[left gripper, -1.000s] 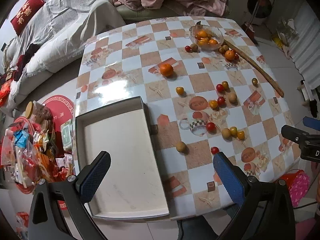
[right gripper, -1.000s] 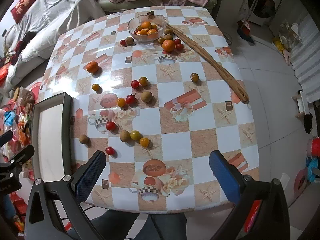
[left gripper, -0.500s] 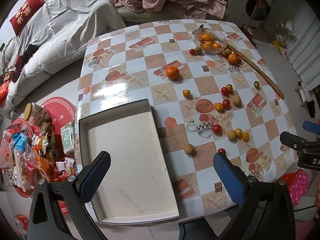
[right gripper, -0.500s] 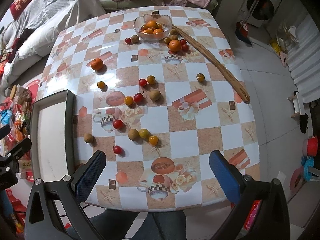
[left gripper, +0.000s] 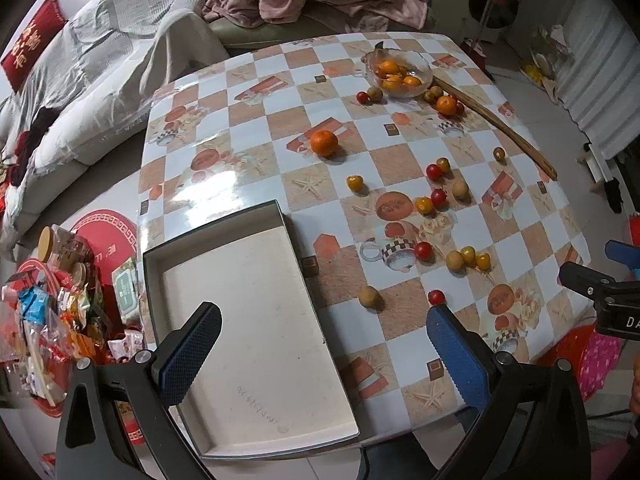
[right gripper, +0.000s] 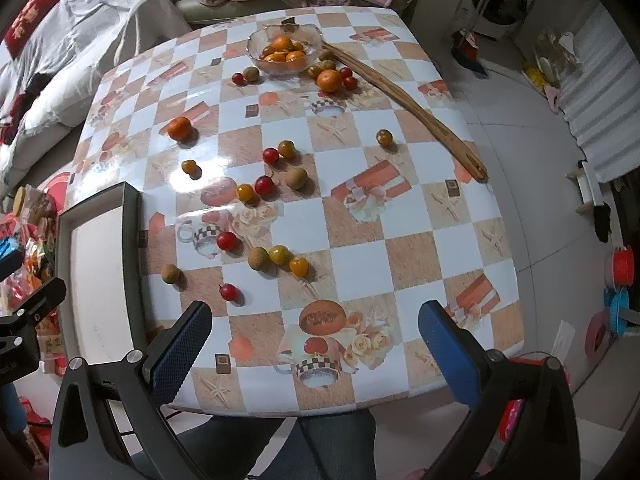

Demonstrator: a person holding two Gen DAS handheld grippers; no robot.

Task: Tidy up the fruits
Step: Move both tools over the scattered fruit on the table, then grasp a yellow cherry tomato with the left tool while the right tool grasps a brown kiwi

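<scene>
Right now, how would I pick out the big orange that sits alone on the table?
Start at the checked table and find the glass bowl of oranges at its far edge. From there look toward the white tray on the left. The lone orange lies between them, well apart from everything; it is far larger than the cherry tomatoes scattered nearer the middle.

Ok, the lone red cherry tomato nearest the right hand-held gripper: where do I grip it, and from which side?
Grip the red cherry tomato across its widest middle, coming straight down from above. It is small and round and lies free on the table, with its nearest neighbour, the brown fruit, well apart, so the open right hand-held gripper should straddle it.
</scene>
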